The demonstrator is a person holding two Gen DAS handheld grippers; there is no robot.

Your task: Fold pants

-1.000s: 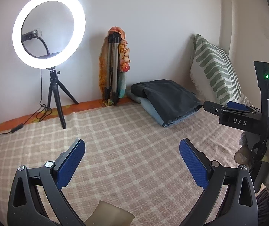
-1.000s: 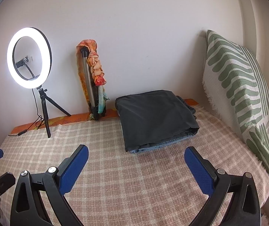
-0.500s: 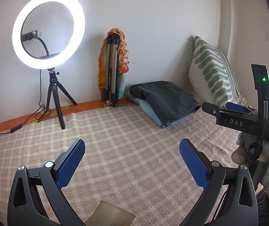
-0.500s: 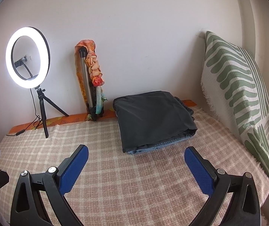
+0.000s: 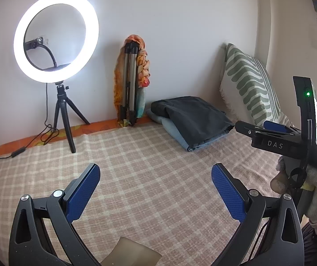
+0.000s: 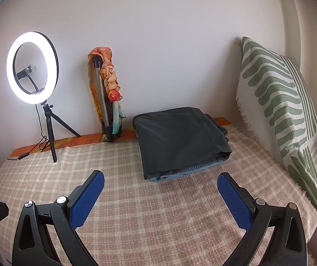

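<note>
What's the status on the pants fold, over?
Left hand-held gripper open, empty; right hand-held gripper open, empty. Dark pants folded, stacked on blue garment by wall. Checked blanket between, nothing blocking.

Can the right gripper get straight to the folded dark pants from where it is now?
Probably yes. The right gripper is open and aimed at the dark pants, with only bare checked blanket between them.
</note>
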